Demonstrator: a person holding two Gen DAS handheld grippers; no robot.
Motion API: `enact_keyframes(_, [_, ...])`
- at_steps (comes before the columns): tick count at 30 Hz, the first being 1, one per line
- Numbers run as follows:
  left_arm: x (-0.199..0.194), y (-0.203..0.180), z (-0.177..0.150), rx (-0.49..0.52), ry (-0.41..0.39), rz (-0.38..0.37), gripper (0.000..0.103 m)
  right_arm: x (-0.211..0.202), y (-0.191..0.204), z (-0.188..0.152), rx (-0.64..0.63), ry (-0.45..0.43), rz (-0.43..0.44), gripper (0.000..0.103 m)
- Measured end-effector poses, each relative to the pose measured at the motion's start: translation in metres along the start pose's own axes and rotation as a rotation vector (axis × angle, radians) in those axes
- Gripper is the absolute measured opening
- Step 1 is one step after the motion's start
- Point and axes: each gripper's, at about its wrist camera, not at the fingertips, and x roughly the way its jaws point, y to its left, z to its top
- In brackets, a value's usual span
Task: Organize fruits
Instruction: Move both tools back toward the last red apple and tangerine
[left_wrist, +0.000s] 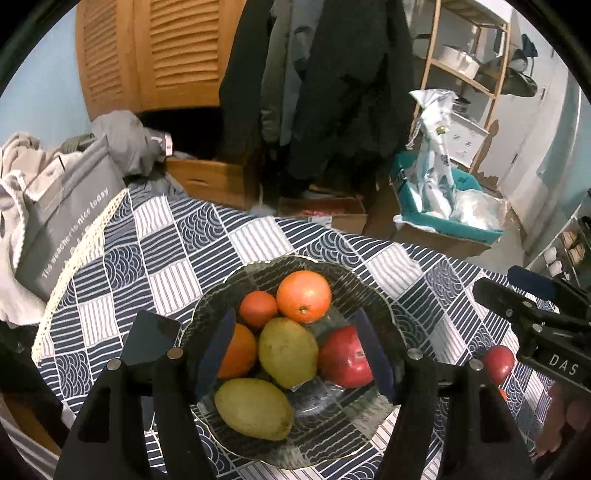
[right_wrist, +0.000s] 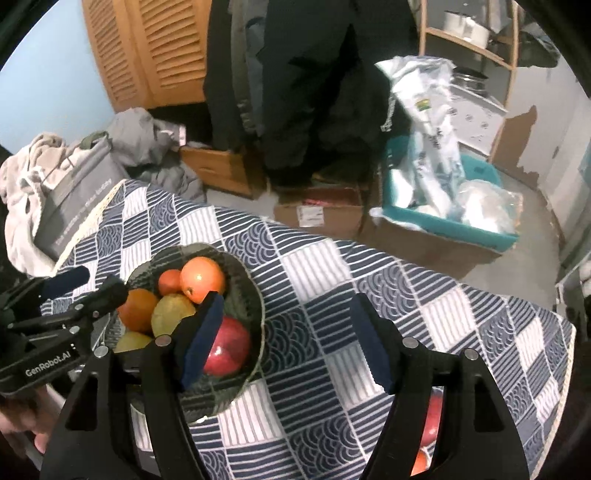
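On the checked cloth, glass bowl holding three oranges, two mangoes, one apple, another apple outside, left gripper wide above bowl, right gripper wide, empty.

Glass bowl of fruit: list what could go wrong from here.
1. The glass bowl already holds six fruits; another could roll off the large orange or the green mangoes.
2. The left tongs hang open right over the pile, and dipping lower may knock the red apple.
3. The loose red apple lies close beside the right tongs, so a careless sweep might send it rolling along the tablecloth.
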Motion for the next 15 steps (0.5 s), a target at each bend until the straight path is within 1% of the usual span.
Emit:
enact_keyframes(5, [-0.014, -0.012, -0.002, 0.024, -0.019, -0.028, 0.070, -0.023, -0.007, -0.004, 0.000, -0.034, -0.032, 0.075])
enact_keyframes(15, [-0.043, -0.042, -0.007, 0.095, -0.062, -0.068, 0.070, -0.063, -0.012, -0.017, -0.047, -0.066, -0.071, 0.075])
